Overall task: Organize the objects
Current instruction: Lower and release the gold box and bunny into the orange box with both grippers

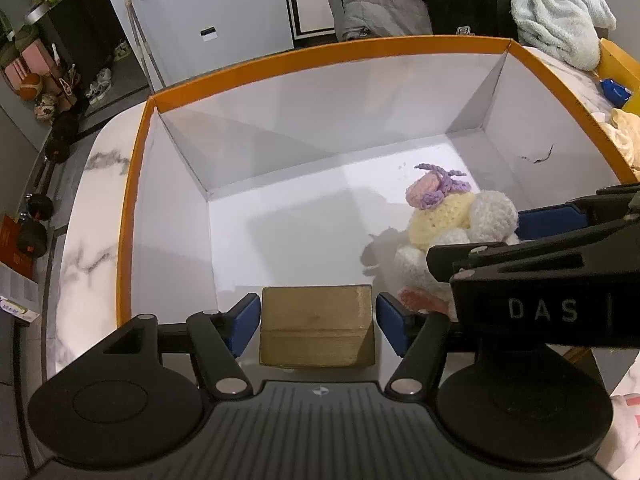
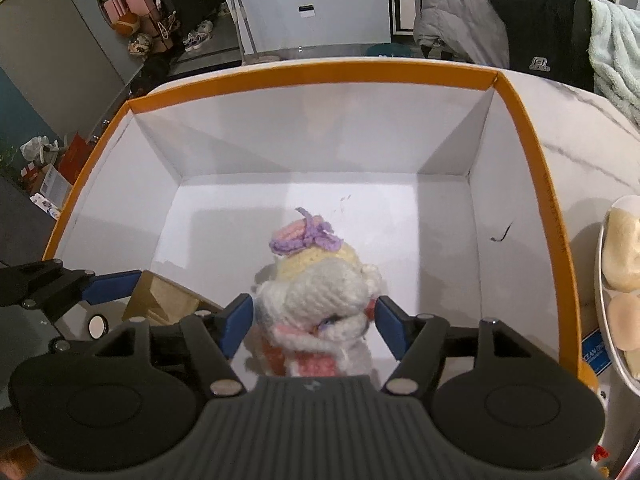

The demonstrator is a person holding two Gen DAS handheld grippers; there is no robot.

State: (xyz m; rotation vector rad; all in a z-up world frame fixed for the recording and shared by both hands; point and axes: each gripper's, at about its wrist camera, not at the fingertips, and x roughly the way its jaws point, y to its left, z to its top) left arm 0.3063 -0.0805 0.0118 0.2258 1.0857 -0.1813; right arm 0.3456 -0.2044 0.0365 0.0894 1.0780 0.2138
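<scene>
While both tools reach down into the box (image 1: 224, 76), each has its own thing between its fingers. The left tool (image 1: 318, 320) straddles a brown block (image 1: 318, 324) that sits on the box floor near the front wall; its blue pads stand just off the block's sides with a thin gap on each, so I read it as spread and not pinching — the block looks set down and let go. The right tool (image 2: 314, 328) does the same with the knitted toy (image 2: 320, 292), a white and cream figure with a purple bow, lying on the floor to the right of the block. Its pads sit close beside the soft yarn, the left one apart from it and the right one perhaps brushing it; the toy does not look squeezed, so this tool too seems spread around it rather than gripping.

The two things lie side by side near the front of the box, which leaves the back half of the floor free — a sensible way to pack if more is to come. The box itself stands on a marbled worktop (image 1: 86, 240), where a plate (image 2: 600, 280) of pale round pieces waits just outside the right wall. Lifting each tool straight up should clear both things without dragging the yarn.
</scene>
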